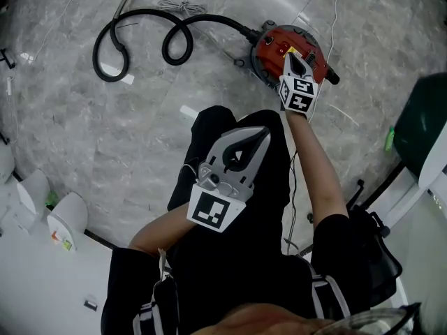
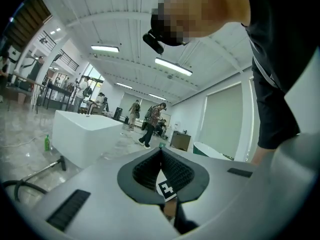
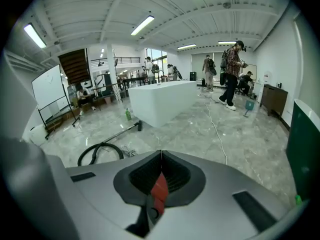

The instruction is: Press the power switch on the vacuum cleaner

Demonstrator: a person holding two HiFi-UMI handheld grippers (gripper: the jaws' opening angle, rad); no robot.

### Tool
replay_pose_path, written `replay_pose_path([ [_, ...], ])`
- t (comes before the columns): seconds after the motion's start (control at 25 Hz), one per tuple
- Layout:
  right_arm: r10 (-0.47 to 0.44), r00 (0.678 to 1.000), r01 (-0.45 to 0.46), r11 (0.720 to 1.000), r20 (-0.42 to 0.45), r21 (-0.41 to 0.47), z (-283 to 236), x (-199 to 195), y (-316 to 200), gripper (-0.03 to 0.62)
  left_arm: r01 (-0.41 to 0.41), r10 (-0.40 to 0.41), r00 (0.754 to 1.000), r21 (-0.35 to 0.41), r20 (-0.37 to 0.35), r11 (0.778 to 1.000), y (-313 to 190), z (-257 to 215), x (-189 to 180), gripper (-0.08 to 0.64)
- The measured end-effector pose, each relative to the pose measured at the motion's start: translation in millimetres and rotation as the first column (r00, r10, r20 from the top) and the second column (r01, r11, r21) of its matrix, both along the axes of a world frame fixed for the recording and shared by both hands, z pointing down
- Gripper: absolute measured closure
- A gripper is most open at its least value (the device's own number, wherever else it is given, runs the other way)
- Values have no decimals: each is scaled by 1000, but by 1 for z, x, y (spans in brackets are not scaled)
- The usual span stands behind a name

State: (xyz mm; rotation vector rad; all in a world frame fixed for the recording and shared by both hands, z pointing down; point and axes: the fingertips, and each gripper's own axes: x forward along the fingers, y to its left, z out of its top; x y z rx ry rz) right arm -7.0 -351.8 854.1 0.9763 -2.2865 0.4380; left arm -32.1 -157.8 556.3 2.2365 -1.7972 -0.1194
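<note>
Vacuum cleaner [image 1: 269, 47]: a red canister on the marble floor [image 1: 105, 131], ahead of the person at the top of the head view. Its black hose [image 1: 140, 37] curls away to its left.
Risk at the tips: the right gripper's closed jaws form one narrow point, and the red lid looks rounded. A push that is slightly off-centre could skid aside or land next to the switch.
Risk in aiming: I cannot pick out the switch on the lid, and the gripper body covers much of it from above, so the press is likely guided partly by feel.
Risk at the canister: the floor looks smooth, so a slanted push might slide the body instead of working the switch. Pressing straight down seems safer.
Left gripper [image 1: 264, 132]: nearest, held back over the black trousers [image 1: 213, 124] and angled towards the canister. Its jaws meet tip to tip with nothing between them. In its own view, the other gripper's marker cube [image 2: 166, 189] shows through the opening behind the tips.
Right arm [image 1: 318, 166]: reaches forward and down, with the forearm almost straight.
Right gripper [image 1: 287, 54]: farthest out, with its tips over the top of the red lid. Whether they are touching or just above cannot be told. The jaws are pressed together and hold nothing, and red shows through their opening in the right gripper view.
</note>
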Motion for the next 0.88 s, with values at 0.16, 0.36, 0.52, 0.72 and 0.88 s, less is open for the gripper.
replay_pose_path([
  [0.16, 91, 996, -93, 994, -26, -65, 38, 7, -22, 575, 12, -12, 1000, -41, 10, 999, -2, 22, -2, 541],
  [0.36, 111, 990, -120, 985, -81, -120, 99, 4, -53, 575, 15, -15, 1000, -87, -2, 996, -19, 52, -10, 541],
  [0.52, 88, 988, -109, 979, -127, -170, 129, 3, -61, 575, 31, -31, 1000, -80, 1, 996, -17, 50, -12, 541],
  [0.72, 29, 963, -81, 980, -268, -183, 149, -9, -62, 575, 53, -57, 998, -112, -35, 992, -13, 57, -12, 541],
  [0.88, 78, 957, -138, 970, -279, -202, 147, -8, -56, 575, 47, -50, 998, -109, -29, 993, 1, 47, -4, 541],
])
